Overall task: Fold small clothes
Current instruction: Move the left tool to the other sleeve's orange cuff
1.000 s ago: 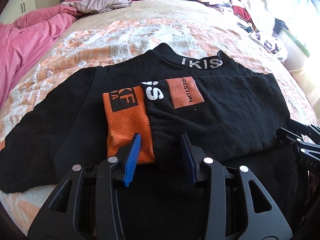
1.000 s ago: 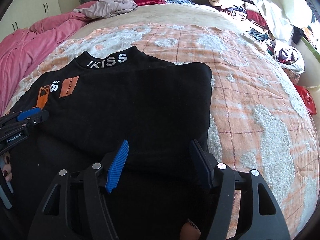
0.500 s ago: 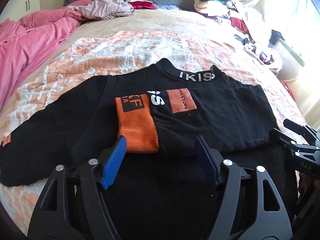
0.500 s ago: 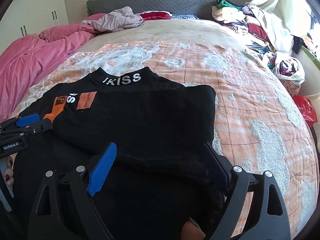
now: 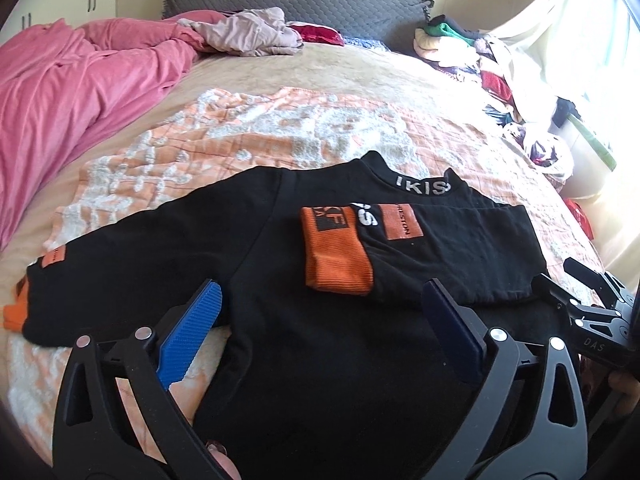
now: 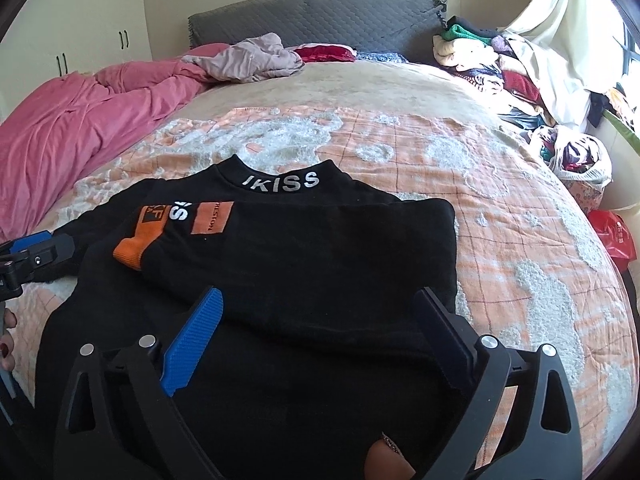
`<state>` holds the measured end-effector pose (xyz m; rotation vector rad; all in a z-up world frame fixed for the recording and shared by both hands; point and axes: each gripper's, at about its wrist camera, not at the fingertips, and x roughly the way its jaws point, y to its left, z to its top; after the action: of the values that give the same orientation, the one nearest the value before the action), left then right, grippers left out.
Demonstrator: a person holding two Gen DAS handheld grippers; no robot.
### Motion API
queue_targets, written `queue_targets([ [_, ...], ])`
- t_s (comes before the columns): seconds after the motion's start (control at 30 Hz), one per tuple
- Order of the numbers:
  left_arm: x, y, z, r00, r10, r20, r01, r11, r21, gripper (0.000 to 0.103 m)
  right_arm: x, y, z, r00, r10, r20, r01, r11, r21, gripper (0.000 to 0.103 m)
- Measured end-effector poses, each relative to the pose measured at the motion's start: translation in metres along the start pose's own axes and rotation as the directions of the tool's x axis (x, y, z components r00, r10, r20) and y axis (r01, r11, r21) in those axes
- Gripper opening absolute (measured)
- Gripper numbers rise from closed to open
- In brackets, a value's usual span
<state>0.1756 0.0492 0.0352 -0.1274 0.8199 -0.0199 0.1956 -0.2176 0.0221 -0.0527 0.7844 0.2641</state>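
Both claws have just been opening and gape wide, gripping nothing — the left gripper and right gripper hover over the black sweatshirt, its folded orange-cuffed sleeve just ahead.

Left gripper and right gripper both angled downward, fingers just spread wide, nothing gripped.

sunlit bed, grey headboard

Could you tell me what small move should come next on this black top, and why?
Probably take the left tool to the unfolded sleeve and fold it inward: the other sleeve already lies across the black top, and both tools have just opened, empty.
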Motion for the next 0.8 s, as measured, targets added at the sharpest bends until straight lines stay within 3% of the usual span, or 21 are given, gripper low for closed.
queue_targets([
  [0.47,-0.029,0.050,-0.019,0.998,0.062,0.018,-0.060,0.994,-0.093,0.094,-0.026,0.054,0.012,0.991,0.127,0.031,-0.126,0.992,-0.031,0.098],
  [0.8,-0.047,0.114,-0.038,0.991,0.136,-0.002,-0.133,0.966,-0.220,0.094,-0.020,0.113,0.012,0.986,0.166,-0.012,-0.166,0.982,-0.089,0.098],
])
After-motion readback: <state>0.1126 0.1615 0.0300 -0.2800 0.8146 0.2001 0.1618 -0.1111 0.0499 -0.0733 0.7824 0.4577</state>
